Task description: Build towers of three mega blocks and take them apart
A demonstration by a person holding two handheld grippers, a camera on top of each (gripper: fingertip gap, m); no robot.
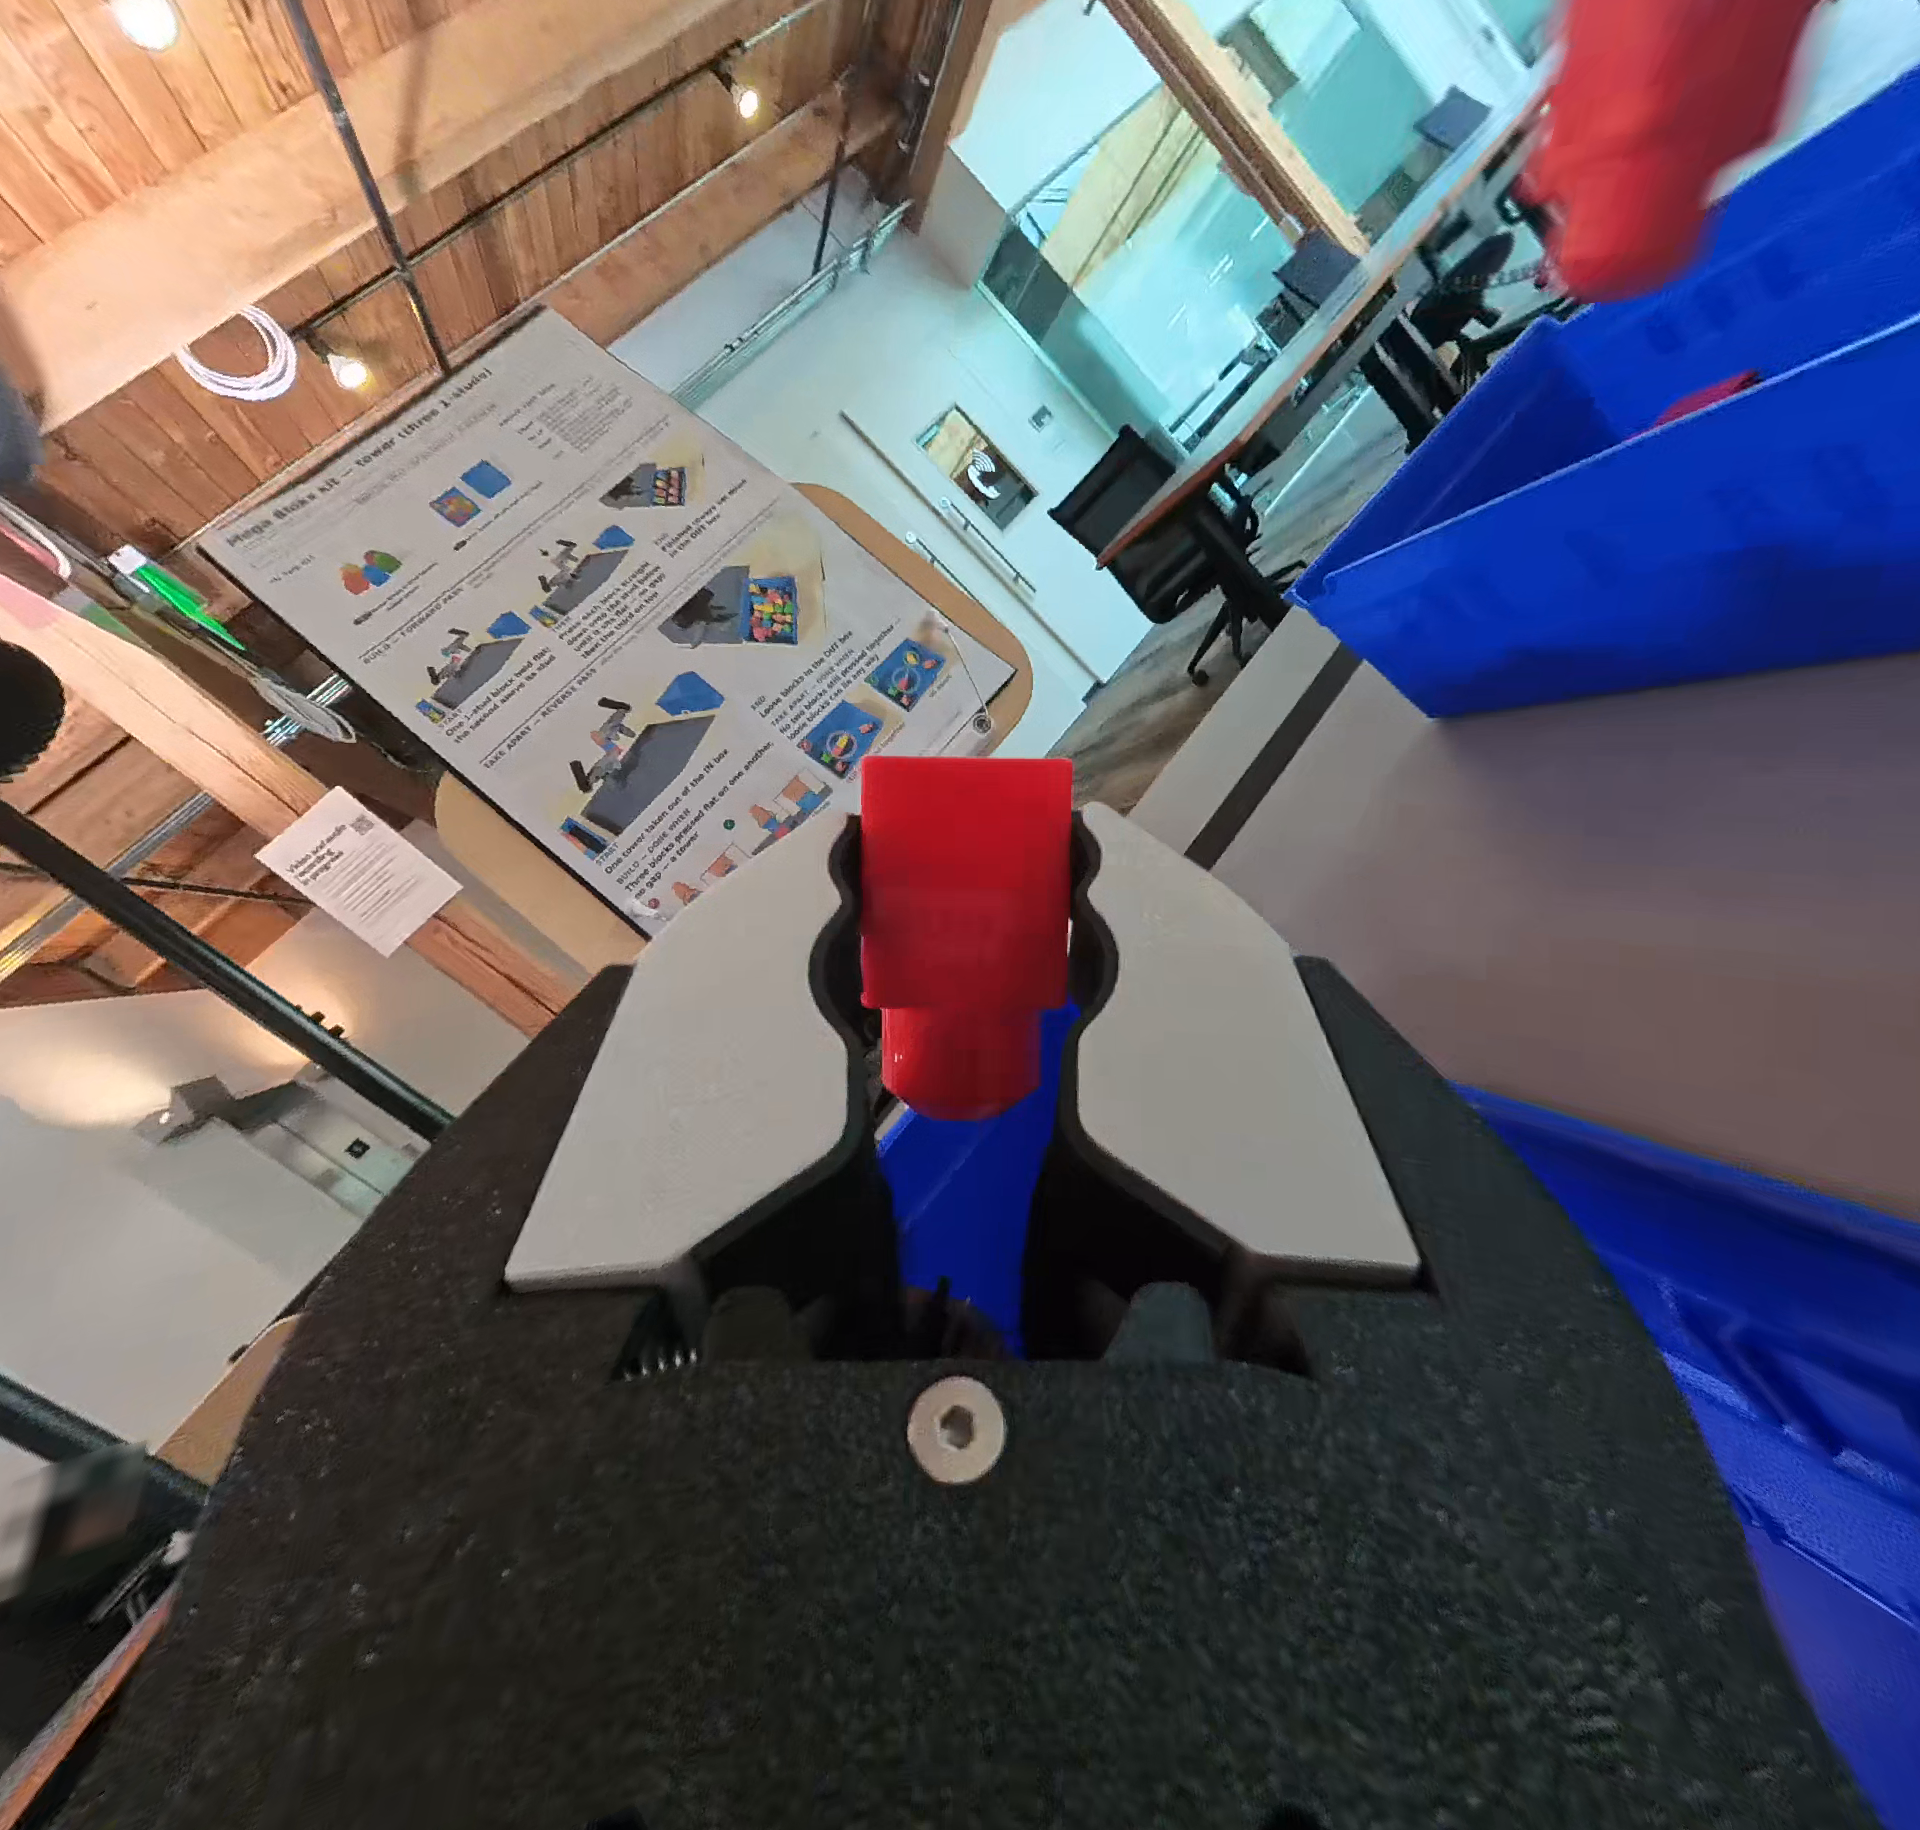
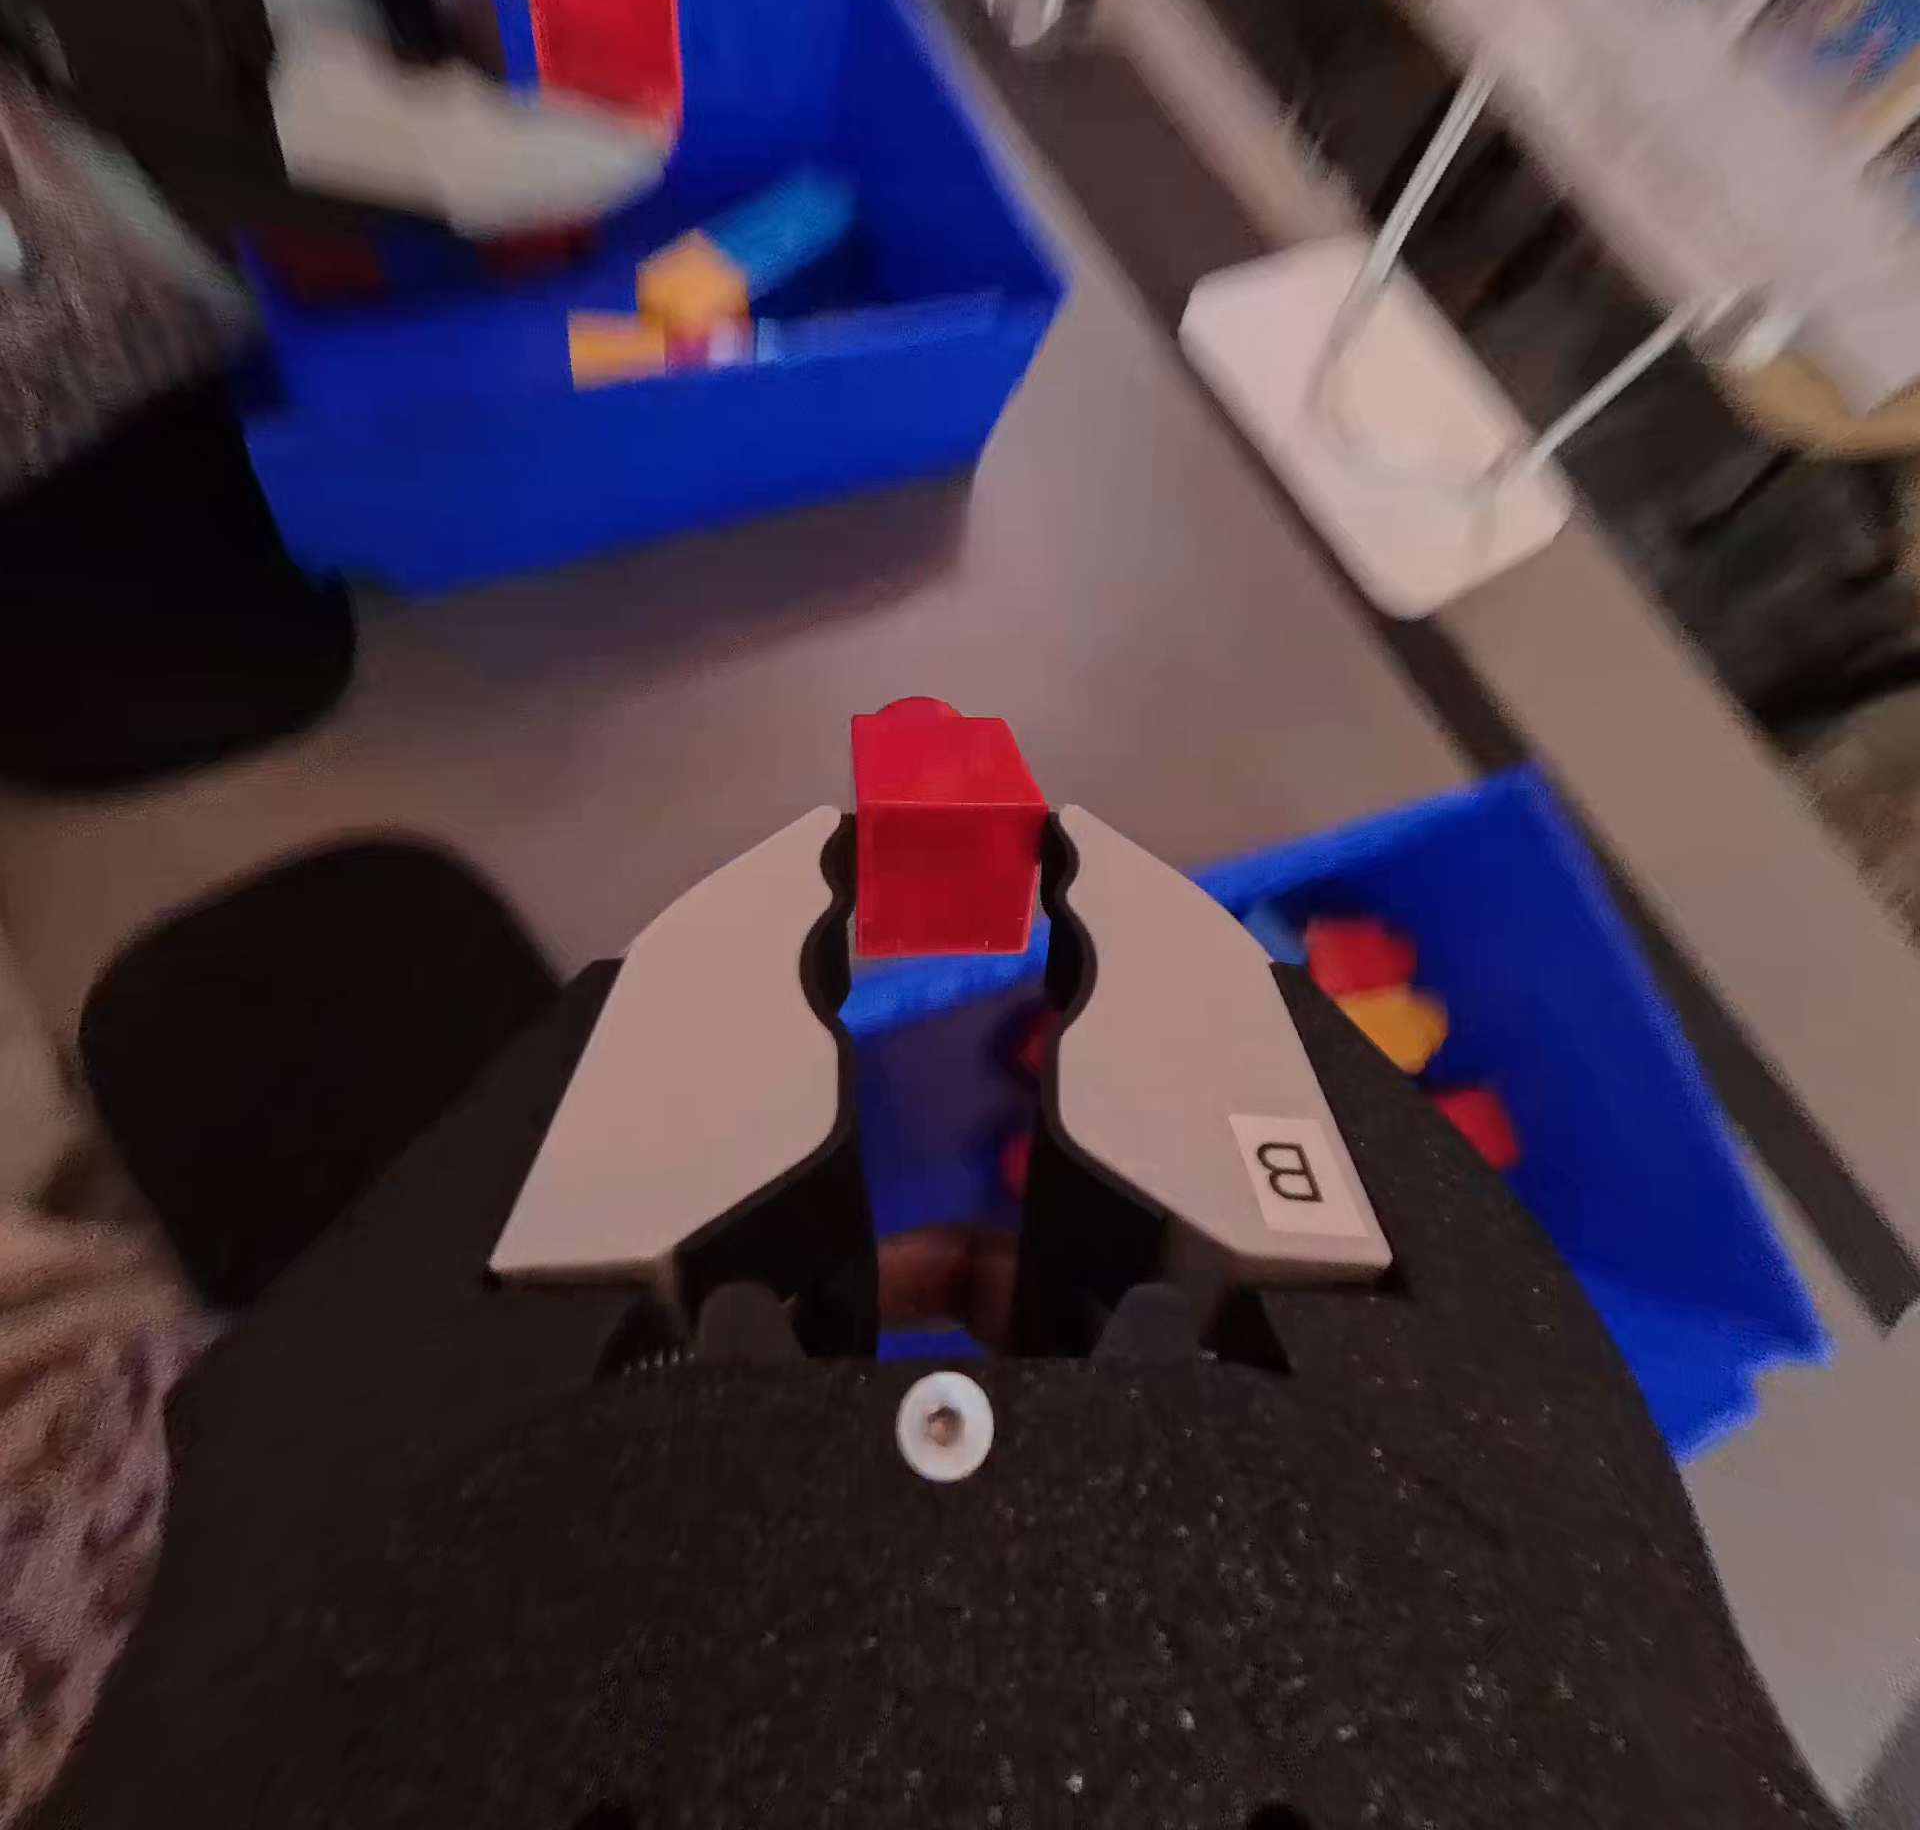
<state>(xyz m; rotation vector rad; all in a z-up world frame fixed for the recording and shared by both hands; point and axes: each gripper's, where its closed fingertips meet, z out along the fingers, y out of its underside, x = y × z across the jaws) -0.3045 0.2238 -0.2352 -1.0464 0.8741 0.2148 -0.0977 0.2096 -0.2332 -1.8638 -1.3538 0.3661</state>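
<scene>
My left gripper (image 1: 966, 845) is shut on a red one-stud block (image 1: 966, 897), held up in the air with its stud pointing back toward the camera. My right gripper (image 2: 945, 835) is shut on another red block (image 2: 945, 866), its stud pointing away, held above the grey table (image 2: 1039, 637). In the right wrist view the left gripper (image 2: 468, 149) shows blurred at the top left with its red block (image 2: 603, 14). In the left wrist view a blurred red shape (image 1: 1662, 97) shows at the top right, likely the right gripper's block.
A blue bin (image 2: 623, 471) with yellow and blue blocks stands far left. Another blue bin (image 2: 1662, 1157) with red and yellow blocks lies below my right gripper. Blue bins (image 1: 1662, 554) also show in the left wrist view. A white stand base (image 2: 1371, 430) sits at right. The left gripper's tips are roughly 20 cm from the right gripper's.
</scene>
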